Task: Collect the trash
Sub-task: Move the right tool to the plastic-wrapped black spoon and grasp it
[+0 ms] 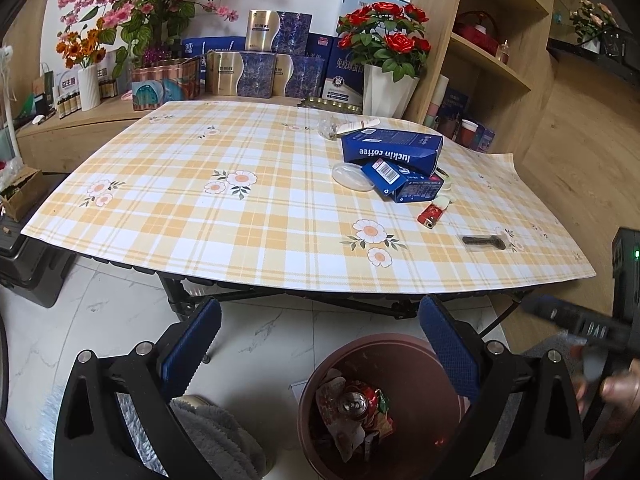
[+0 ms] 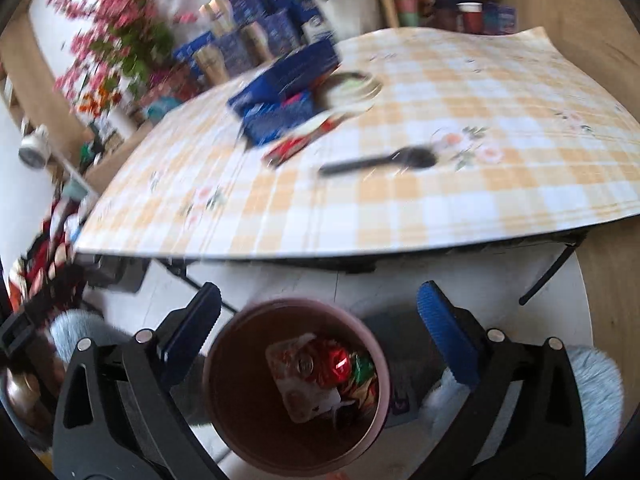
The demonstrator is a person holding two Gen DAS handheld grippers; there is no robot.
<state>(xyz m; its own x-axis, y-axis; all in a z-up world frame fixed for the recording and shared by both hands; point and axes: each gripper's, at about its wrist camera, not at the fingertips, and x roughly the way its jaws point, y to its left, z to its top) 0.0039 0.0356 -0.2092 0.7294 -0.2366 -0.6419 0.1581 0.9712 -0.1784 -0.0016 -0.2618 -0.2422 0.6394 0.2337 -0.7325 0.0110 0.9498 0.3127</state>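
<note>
though blurred rightward, lighter (image 1: 431,214) sharp leftward

Both wrist views look forward and downward from just off the counter's (image 1: 240,216) near edge, close above the floor; both share its checked top and the trash bin (image 2: 224,400) below.

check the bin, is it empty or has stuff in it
Not empty. The bin holds a can and crumpled red and green wrappers, low down near its bottom.
</note>
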